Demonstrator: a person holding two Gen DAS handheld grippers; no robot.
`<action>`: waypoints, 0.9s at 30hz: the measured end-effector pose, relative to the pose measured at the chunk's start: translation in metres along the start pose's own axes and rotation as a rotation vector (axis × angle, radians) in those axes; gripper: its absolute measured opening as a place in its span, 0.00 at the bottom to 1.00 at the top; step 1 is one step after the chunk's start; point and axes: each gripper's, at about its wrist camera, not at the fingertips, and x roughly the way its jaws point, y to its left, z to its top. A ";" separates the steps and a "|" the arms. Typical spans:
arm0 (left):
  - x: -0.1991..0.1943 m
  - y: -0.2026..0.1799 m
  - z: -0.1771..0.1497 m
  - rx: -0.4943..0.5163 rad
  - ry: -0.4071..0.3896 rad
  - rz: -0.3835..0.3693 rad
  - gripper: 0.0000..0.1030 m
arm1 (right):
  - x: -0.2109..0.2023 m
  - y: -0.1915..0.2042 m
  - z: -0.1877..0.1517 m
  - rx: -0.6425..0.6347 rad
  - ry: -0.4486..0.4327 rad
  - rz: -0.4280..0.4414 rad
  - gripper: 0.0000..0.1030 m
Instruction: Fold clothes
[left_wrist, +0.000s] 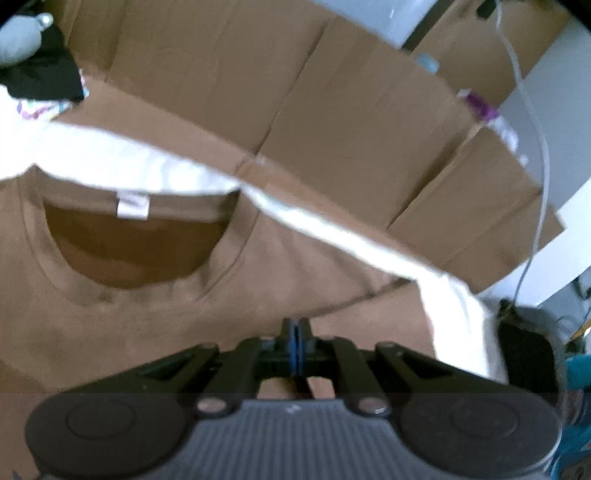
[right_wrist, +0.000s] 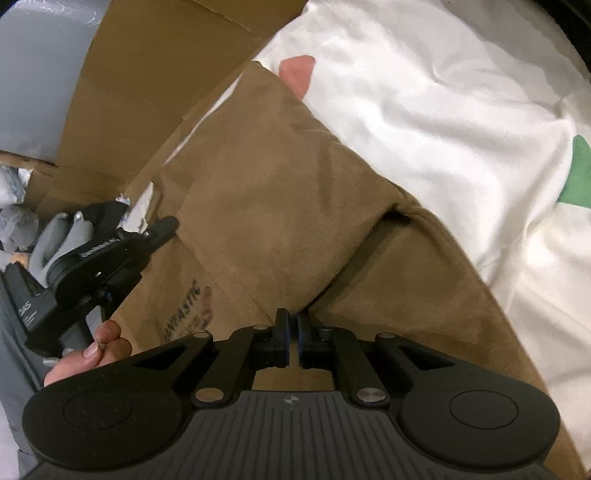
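Brown jersey fabric makes up the T-shirt (left_wrist: 155, 314), which lies spread on a white sheet (right_wrist: 424, 110) with its neckline and white neck label (left_wrist: 132, 207) facing up in the left wrist view. Flattened cardboard (left_wrist: 332, 110) lies beyond the sheet.

Left claw (left_wrist: 295, 326): the two fingers are pressed together, blue pads meeting, over the shirt's shoulder area near the sleeve seam. Fabric appears pinched at the tips, but the blurred picture does not settle this.

Right claw (right_wrist: 291, 325): the fingers stand almost together, with only a thin slit between the pads. The tips sit at a raised crease of the shirt (right_wrist: 258, 192) where a fold line runs toward them; cloth appears to be nipped between the pads.

In the right wrist view, the left claw (right_wrist: 162, 227) appears at the left edge, gripped by a bare hand (right_wrist: 88, 350), its tip reaching the shirt's edge. Printed lettering (right_wrist: 184, 310) shows on the shirt near it.
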 end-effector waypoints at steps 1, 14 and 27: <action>0.002 0.001 -0.001 0.007 0.007 0.020 0.04 | -0.003 0.000 0.000 -0.014 -0.009 -0.006 0.04; -0.025 -0.013 -0.011 0.043 -0.065 0.026 0.06 | -0.026 -0.036 0.036 0.085 -0.144 -0.004 0.28; -0.027 -0.054 -0.035 0.155 -0.024 -0.037 0.06 | -0.049 -0.059 0.040 0.105 -0.215 -0.142 0.04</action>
